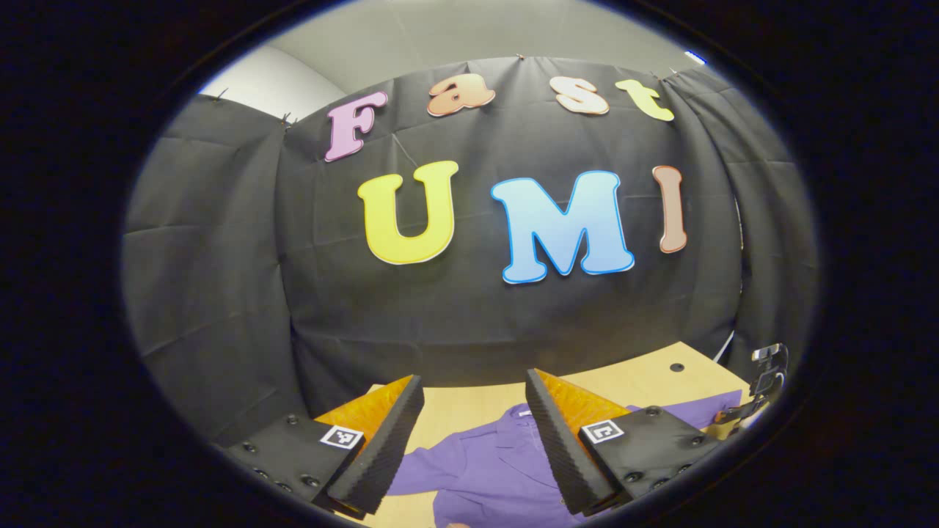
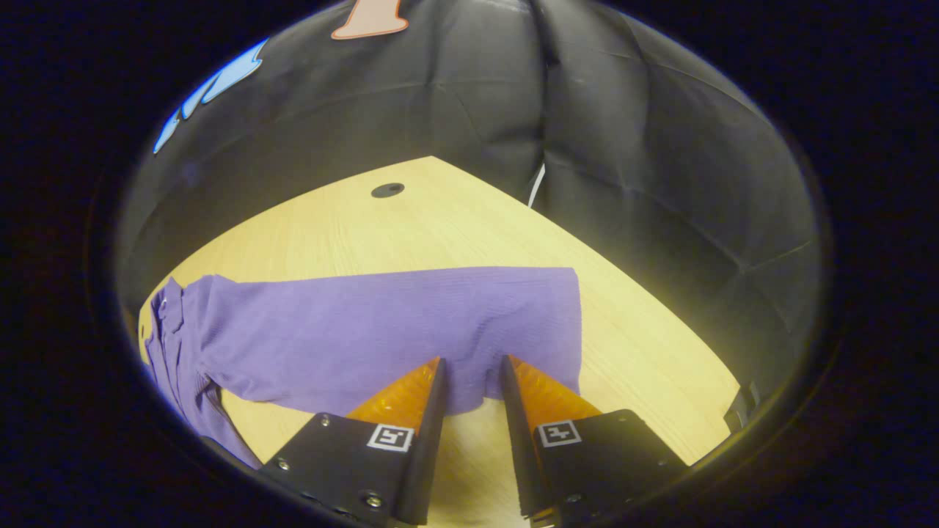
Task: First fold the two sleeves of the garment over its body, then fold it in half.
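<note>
Fingers of the left gripper (image 1: pixel 473 411) stand wide apart at the bottom of the left gripper view, with nothing between them, raised and aimed mostly at the black cloth wall (image 1: pixel 469 308). Below and beyond them the purple garment (image 1: pixel 491 469) lies flat on the light wooden table (image 1: pixel 645 378), its collar toward the wall and 1 sleeve reaching out toward the right edge of the view. At that right edge the right gripper (image 1: pixel 763 389) shows small, down near the end of that sleeve; its state cannot be told from here. A dark round hole (image 1: pixel 676 367) sits in the tabletop near the far right corner. In the right gripper view, the right gripper (image 2: pixel 473 374) is low over the table (image 2: pixel 645 345), its 2 fingers parted by a narrow gap and their tips lying over the near hem of the sleeve (image 2: pixel 381 334), close to the cuff end. Whether the fingers touch the fabric cannot be told, and bare table shows between them lower down. The sleeve lies stretched straight across the view, flat on the wood, joining the body of the garment at the left edge. The round hole (image 2: pixel 387 190) lies beyond it toward the wall (image 2: pixel 660 183).
</note>
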Tool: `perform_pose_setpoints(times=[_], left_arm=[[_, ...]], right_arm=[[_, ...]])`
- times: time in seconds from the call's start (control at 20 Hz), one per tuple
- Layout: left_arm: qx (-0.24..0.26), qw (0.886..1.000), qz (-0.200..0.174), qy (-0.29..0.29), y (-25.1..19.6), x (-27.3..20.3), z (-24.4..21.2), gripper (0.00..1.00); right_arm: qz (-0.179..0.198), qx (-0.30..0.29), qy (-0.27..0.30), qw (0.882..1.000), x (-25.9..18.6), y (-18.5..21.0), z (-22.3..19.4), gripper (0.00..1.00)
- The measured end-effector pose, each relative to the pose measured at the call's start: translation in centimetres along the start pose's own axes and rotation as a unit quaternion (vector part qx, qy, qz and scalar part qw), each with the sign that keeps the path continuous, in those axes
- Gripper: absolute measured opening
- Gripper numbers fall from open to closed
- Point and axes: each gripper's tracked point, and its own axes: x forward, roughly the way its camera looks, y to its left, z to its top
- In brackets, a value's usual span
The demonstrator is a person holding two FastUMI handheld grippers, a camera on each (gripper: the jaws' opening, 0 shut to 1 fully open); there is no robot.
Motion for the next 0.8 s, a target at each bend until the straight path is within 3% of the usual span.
perform_pose_setpoints(times=[0.05,0.15,0.35,0.5,0.8], left_arm=[[0.000,1.000,0.000,0.000,0.1,-0.1,-0.1,0.95],[0.003,1.000,0.002,0.000,0.4,-0.1,-0.1,0.95],[0.000,1.000,0.003,0.001,1.2,-0.2,-0.3,0.95],[-0.004,1.000,0.003,-0.001,1.6,-0.3,-0.3,0.95],[-0.018,1.000,0.003,-0.006,2.9,-0.7,-0.6,0.95]], right_arm=[[0.013,0.014,0.002,1.000,-0.3,0.8,0.1,0.33],[0.002,0.022,0.007,1.000,0.0,1.1,-0.1,0.04],[-0.003,0.027,0.018,0.999,0.3,1.2,0.8,0.04],[0.014,0.052,0.014,0.998,-0.1,2.1,2.0,0.01],[0.084,0.069,-0.027,0.994,-3.5,8.4,6.1,0.01]])
